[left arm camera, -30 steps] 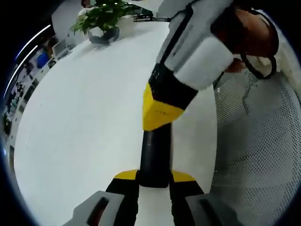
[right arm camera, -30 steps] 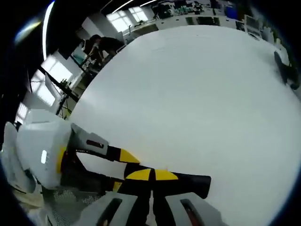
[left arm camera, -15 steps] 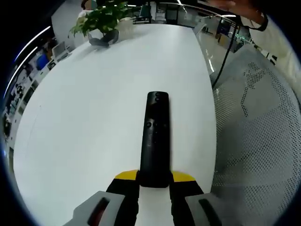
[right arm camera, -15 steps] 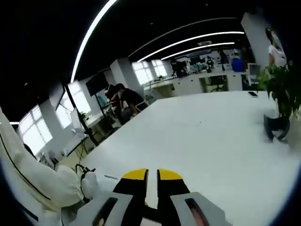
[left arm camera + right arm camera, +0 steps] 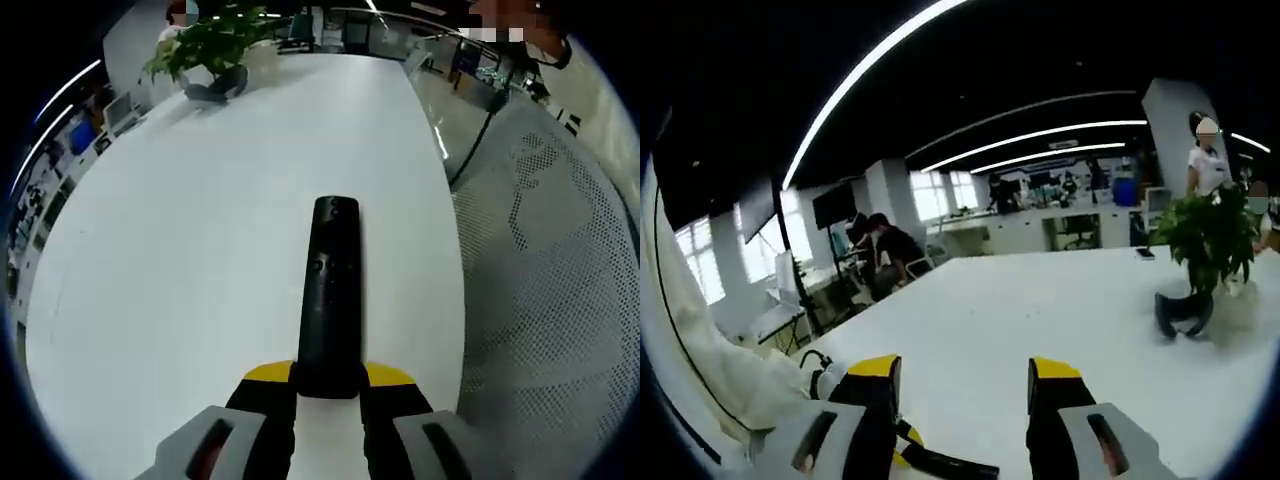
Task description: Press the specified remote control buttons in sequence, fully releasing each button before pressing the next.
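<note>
Gripping the slim black remote (image 5: 327, 300) by its near end, your left gripper (image 5: 328, 378) | right gripper (image 5: 965, 372) jaws wide apart | white bench (image 5: 180, 260) beneath.

The left gripper (image 5: 328, 385) has two black jaws tipped with yellow pads, and grey housings lie outside the jaws, each bearing a dark slot with a reddish mark. The right gripper (image 5: 962, 385) is built alike: black jaws with yellow tips (image 5: 874, 367), and grey shells below with dark reddish slots. Left of the right gripper is a white sleeve (image 5: 710, 360) edged by a thin black cable (image 5: 670, 330), with a black ring-shaped strap (image 5: 820, 372) at its cuff.
</note>
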Available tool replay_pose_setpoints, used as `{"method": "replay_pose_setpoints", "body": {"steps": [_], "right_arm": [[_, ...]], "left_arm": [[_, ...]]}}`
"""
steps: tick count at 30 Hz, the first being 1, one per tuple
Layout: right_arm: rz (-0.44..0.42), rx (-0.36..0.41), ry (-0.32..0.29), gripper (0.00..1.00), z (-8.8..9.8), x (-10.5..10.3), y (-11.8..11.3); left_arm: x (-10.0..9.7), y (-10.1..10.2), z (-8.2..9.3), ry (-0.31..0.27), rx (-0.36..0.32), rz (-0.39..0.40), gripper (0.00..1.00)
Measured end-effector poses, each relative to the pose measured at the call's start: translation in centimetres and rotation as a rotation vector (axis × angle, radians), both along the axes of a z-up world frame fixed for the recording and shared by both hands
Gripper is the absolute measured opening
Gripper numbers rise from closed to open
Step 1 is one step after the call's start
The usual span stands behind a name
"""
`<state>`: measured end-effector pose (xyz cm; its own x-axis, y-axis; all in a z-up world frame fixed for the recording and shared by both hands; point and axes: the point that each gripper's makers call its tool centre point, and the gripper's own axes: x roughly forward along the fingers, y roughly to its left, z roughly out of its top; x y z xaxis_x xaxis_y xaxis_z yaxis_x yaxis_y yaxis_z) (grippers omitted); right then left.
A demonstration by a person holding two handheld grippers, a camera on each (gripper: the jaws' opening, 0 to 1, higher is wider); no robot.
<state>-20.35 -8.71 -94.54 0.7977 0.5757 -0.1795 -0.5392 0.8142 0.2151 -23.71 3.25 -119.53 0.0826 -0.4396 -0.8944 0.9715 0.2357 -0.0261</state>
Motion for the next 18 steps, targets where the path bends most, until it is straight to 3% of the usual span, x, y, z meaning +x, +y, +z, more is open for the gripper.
{"method": "replay_pose_setpoints", "body": {"steps": [7,10,13,18], "right_arm": [[-0.057,0.007,-0.016,0.87,0.0,-0.2,-1.5],[-0.107,0.001,-0.050,0.99,0.0,-0.1,-2.6],[-0.162,0.021,-0.067,0.99,-0.1,0.2,-3.7],[-0.187,0.021,-0.045,0.99,-0.9,0.1,-4.6]], "left_arm": [[1.3,-0.1,0.1,0.006,0.005,-0.013,0.23],[2.2,0.0,0.2,0.006,0.011,-0.022,0.23],[3.2,0.1,0.2,0.006,0.016,-0.023,0.24],[4.9,0.1,0.3,0.012,0.025,-0.024,0.24]]}}
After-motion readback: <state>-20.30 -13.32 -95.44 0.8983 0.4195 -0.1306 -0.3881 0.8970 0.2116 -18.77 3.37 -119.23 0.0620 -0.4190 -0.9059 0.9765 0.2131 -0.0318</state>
